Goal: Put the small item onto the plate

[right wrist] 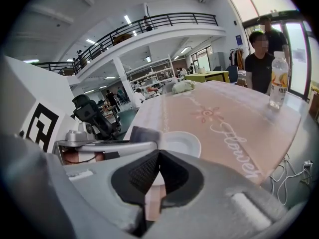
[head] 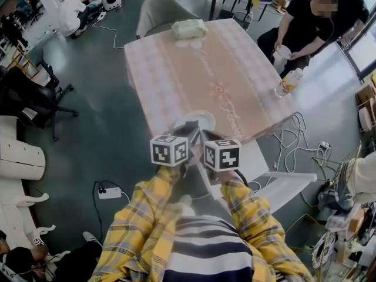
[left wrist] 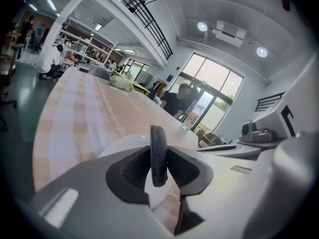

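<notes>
A small dark grey flat item [left wrist: 158, 146] stands on edge between the jaws of my left gripper [left wrist: 159, 159], which is shut on it. Just beyond it lies the white plate [left wrist: 121, 144], at the near edge of the table. The right gripper view shows my right gripper [right wrist: 158, 156] shut with nothing in it. From there the plate [right wrist: 183, 142] lies just ahead, and the held item [right wrist: 144, 134] shows at its left. In the head view both marker cubes hover side by side at the table's near edge, the left gripper [head: 185, 133] and the right gripper [head: 207, 138] just short of the plate [head: 201, 118].
The table [head: 194, 69] has a pink patterned cloth. A drink bottle [head: 288, 81] stands at its right edge and a pale folded bundle [head: 189, 28] at the far end. A seated person [head: 302, 25] is at the far right. Cables and a white stand [head: 282, 184] lie on the floor.
</notes>
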{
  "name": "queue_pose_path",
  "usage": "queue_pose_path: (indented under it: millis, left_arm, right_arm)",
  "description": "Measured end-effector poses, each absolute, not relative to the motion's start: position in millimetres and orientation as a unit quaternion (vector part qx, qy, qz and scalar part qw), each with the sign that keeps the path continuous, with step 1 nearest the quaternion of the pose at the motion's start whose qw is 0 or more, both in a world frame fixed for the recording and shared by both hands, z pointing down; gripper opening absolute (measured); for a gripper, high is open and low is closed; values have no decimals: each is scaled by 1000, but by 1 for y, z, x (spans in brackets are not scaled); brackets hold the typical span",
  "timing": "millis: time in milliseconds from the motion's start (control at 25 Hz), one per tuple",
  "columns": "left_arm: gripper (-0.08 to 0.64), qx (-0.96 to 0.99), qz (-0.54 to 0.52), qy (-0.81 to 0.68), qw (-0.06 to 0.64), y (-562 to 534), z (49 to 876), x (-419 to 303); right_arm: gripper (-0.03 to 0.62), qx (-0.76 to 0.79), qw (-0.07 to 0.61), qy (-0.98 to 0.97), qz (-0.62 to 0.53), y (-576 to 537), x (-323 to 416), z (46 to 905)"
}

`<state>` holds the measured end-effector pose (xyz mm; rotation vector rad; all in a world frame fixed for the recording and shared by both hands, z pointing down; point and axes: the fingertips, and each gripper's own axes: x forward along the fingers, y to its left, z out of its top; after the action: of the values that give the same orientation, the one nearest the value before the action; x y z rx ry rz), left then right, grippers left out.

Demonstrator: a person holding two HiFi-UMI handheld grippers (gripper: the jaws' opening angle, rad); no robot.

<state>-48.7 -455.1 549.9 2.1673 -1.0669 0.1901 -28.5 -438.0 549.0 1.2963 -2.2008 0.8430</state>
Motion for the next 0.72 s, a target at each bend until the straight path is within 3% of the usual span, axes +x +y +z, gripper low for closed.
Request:
queue_pose_path:
  millis: [240, 480, 720]
  left_arm:
    - [104, 836, 104, -427, 328, -455, 553, -52]
    - [164, 834, 105, -457, 289, -463, 543, -63]
    - [152, 835, 101, -463, 281, -457, 541, -65]
  right_arm:
    - [-2, 468, 224, -798, 306, -437, -28, 549]
    - [-2, 472, 218, -797, 309, -436, -25, 549]
    - [-2, 472, 213, -797, 310, -434, -25, 547]
